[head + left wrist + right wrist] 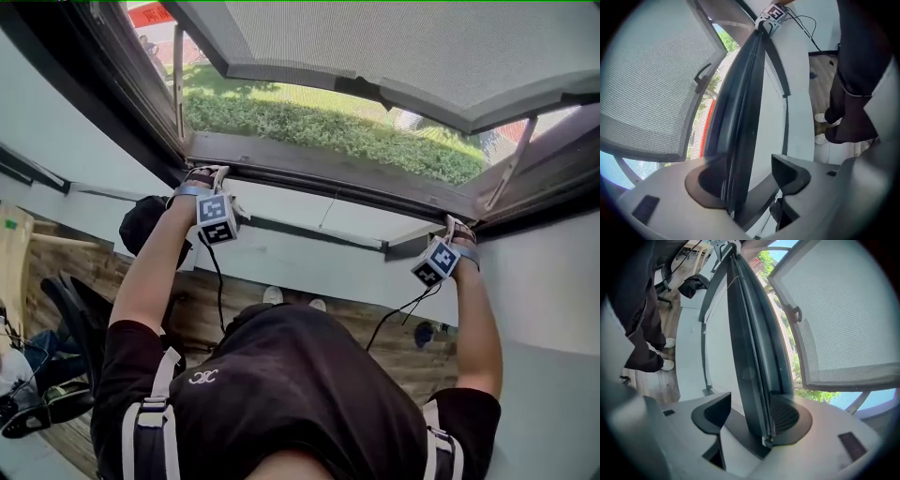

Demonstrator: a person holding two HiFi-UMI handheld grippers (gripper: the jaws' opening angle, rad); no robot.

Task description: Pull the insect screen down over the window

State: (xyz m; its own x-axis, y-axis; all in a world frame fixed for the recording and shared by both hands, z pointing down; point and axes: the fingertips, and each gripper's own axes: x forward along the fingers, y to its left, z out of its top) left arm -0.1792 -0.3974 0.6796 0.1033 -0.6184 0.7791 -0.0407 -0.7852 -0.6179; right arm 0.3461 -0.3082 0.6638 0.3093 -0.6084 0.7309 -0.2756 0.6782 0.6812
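Ahead of you: window point(319, 171), dark frame, wide opening. Grey mesh-faced panel point(422, 47) in grey frame tilts outward from top, propped by stays at left and right, handle on its near rail. Slim dark bar point(740, 117) lies along window's bottom edge, running left to right. You can't tell whether mesh rises from bar.

Head cam looks steeply down on dark bar point(319, 173); L, R gripper cams sight along it close-up, opposite ends.

Office-like room — wood floor point(101, 269), black chair point(75, 314), window point(309, 175) onto hedge point(328, 127)
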